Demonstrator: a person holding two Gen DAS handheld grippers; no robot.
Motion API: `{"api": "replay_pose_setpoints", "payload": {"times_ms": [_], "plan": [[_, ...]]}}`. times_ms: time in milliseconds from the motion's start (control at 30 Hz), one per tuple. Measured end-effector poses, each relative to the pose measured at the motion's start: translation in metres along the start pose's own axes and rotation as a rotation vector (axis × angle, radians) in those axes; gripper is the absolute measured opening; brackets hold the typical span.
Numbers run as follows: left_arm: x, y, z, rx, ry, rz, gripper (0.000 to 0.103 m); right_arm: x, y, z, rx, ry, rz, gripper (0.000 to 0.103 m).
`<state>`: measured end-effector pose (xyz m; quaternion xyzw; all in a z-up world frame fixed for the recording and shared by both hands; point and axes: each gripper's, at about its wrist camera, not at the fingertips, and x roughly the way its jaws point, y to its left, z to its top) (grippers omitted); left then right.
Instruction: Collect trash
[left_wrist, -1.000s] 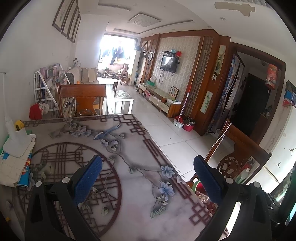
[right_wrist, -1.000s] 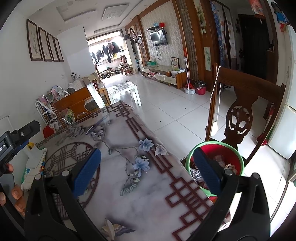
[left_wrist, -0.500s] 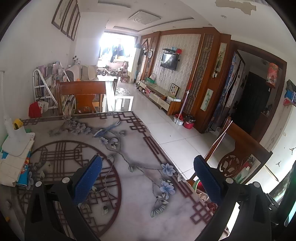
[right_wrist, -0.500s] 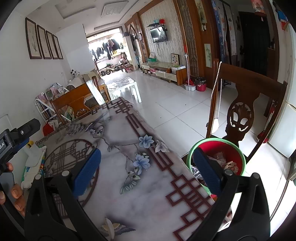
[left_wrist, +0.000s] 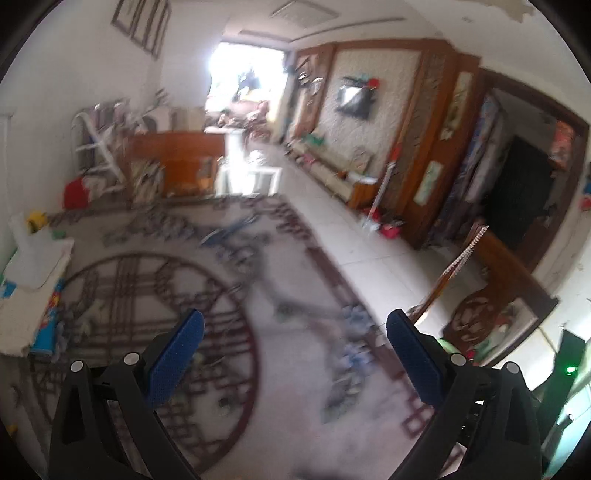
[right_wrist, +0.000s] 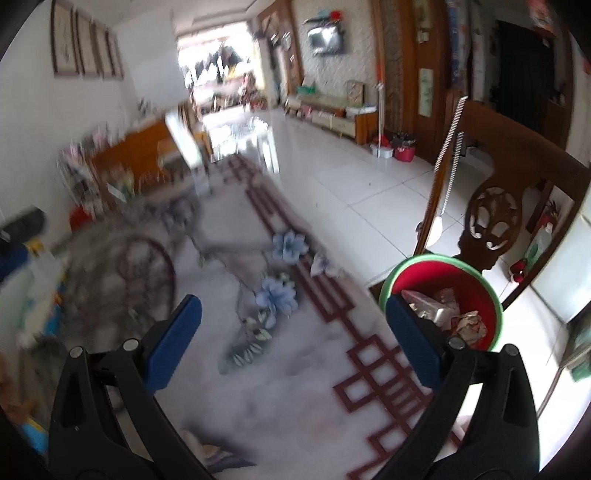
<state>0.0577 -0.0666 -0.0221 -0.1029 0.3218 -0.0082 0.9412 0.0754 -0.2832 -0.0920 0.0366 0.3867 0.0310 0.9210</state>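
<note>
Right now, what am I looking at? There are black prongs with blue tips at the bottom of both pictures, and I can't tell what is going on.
Those prongs are hand-held grippers, one in each of a person's hands; no robot arm is involved. Each carries a wide-angle camera looking forward along its two fingers, so you get one picture per hand. In the left view, the left gripper is open and holds nothing. In the right view, the right gripper is also open and empty. Both hang over a table covered with a flower-patterned cloth. At its right edge, on a wooden chair, stands a red bin with a green rim, with crumpled trash inside. A pile of white and coloured things lies at the table's left; both pictures are blurred, so details are unclear.
</note>
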Motion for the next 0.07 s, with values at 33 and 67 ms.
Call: {"api": "replay_pose_setpoints", "payload": {"times_ms": [33,67], "plan": [[0.0029,0.0071,-0.0046,0.002,0.004,0.028,0.095,0.0135,0.0048,-0.0016,-0.023,0.015,0.002,0.098],[0.0047,0.0125,-0.0074,-0.001,0.009,0.040,0.095,0.0135,0.0048,-0.0016,-0.023,0.015,0.002,0.098]]}}
